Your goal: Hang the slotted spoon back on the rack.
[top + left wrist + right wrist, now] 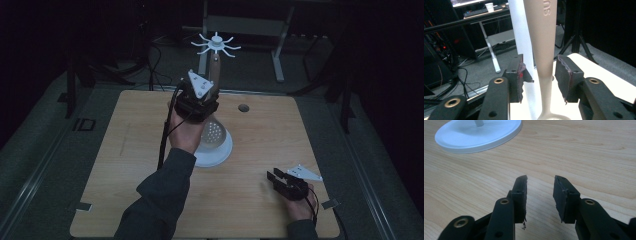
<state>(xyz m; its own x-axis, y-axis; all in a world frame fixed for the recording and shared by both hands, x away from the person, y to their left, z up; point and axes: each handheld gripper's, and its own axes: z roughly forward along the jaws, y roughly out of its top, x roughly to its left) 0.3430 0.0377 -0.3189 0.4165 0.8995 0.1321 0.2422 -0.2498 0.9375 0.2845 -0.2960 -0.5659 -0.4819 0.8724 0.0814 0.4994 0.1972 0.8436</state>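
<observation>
A white stand (219, 154) with a round base, a thin post (520, 35) and a ring of hooks (216, 45) on top is at the middle of the wooden table (125, 165). A beige perforated spoon (212, 133) hangs along the post, head down over the base. My left gripper (200, 97) is raised at the post. Its jaws (540, 68) stand either side of the spoon handle (541, 37) with a gap at each pad. My right gripper (272, 179) rests low near the table's front right, open (540, 187) over bare wood. The stand's base (474, 135) lies beyond it.
A small dark round hole (243, 107) marks the table behind the stand. A grey desk frame (245, 25) stands past the far edge. The left gripper view shows cables on the floor (461, 75), a desk with a cup (489, 7) and a tripod (576, 42).
</observation>
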